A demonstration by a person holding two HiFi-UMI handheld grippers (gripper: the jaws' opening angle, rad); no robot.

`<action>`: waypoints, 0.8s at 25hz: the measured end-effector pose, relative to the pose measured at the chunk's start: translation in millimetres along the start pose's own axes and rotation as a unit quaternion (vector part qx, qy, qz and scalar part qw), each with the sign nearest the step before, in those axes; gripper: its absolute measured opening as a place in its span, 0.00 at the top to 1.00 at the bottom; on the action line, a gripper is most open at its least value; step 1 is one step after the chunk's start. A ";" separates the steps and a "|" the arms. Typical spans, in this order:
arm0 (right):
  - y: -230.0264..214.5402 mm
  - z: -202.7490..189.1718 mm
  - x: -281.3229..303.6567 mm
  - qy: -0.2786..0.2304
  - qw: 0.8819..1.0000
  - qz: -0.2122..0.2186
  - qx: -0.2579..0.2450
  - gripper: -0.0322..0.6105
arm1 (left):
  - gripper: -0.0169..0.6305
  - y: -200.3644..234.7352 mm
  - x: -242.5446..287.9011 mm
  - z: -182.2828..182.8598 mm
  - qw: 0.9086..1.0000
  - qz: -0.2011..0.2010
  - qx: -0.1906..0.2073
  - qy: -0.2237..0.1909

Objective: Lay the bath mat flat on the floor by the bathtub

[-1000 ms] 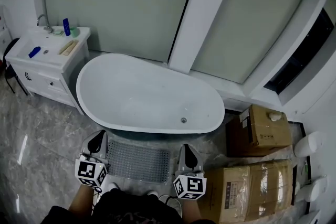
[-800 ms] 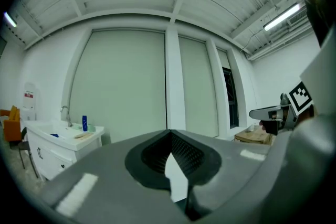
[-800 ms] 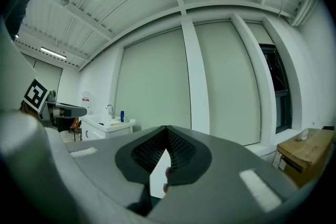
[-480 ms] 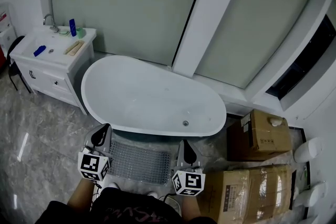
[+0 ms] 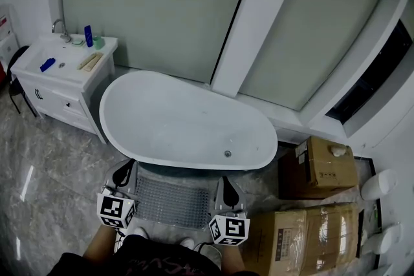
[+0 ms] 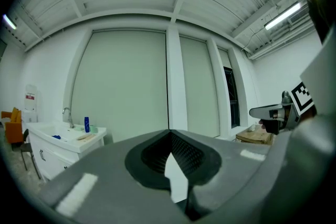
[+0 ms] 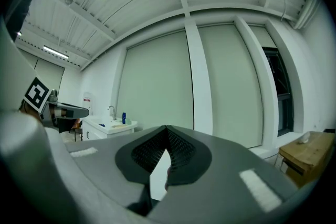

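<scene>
While your left gripper [image 6: 170,134] and right gripper [image 7: 167,128] both have their jaws closed tip to tip with nothing pinched between them, each looks level across the room at the far wall, not down at the floor. Between them, the bath mat [image 5: 171,200] lies spread flat on the floor [image 5: 52,165], its long edge close alongside the bathtub [image 5: 187,163], with one gripper near each short end. Over the last second the mat has not shifted or wrinkled, and your grippers have barely moved beside it. By the look of it the laying is finished, and you need only back away.
</scene>
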State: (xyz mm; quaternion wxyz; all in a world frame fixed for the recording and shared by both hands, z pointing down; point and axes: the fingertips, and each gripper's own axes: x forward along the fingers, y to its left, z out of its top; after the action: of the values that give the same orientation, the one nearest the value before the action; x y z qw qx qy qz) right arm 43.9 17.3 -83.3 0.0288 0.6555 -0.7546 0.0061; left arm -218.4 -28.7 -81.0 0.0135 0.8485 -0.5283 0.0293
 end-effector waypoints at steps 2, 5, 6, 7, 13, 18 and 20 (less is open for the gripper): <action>2.7 -1.4 0.0 0.002 1.000 0.003 0.002 0.93 | 0.97 -2.8 1.3 0.2 1.000 -0.007 0.004 -0.001; 3.3 -2.2 -2.4 0.004 1.000 0.003 -0.004 0.93 | 0.97 -8.5 2.4 -0.2 1.000 -0.015 0.007 -0.001; 3.1 -1.9 -2.9 0.004 1.000 0.002 -0.003 0.93 | 0.97 -9.1 2.7 -0.6 1.000 -0.018 0.005 0.000; 2.9 -1.3 -3.2 0.003 1.000 0.002 0.002 0.93 | 0.97 -9.0 2.9 -0.9 1.000 -0.020 0.002 0.001; -1.2 -1.1 -4.7 0.002 1.000 -0.001 0.014 0.93 | 0.97 -9.0 2.8 -3.9 1.000 -0.028 -0.007 0.009; 3.9 -2.0 -2.6 0.008 1.000 0.009 -0.006 0.93 | 0.97 -7.8 4.9 -2.4 1.000 -0.024 0.006 0.004; 5.7 -1.4 -1.3 0.008 1.000 0.013 -0.012 0.93 | 0.97 -7.8 5.9 -2.8 1.000 -0.021 0.011 0.005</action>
State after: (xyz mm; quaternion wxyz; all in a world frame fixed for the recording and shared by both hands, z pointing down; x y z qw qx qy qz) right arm 38.5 19.5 -81.8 0.0421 0.6452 -0.7629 0.0025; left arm -208.9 -30.3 -77.7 0.0069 0.8595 -0.5096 0.0389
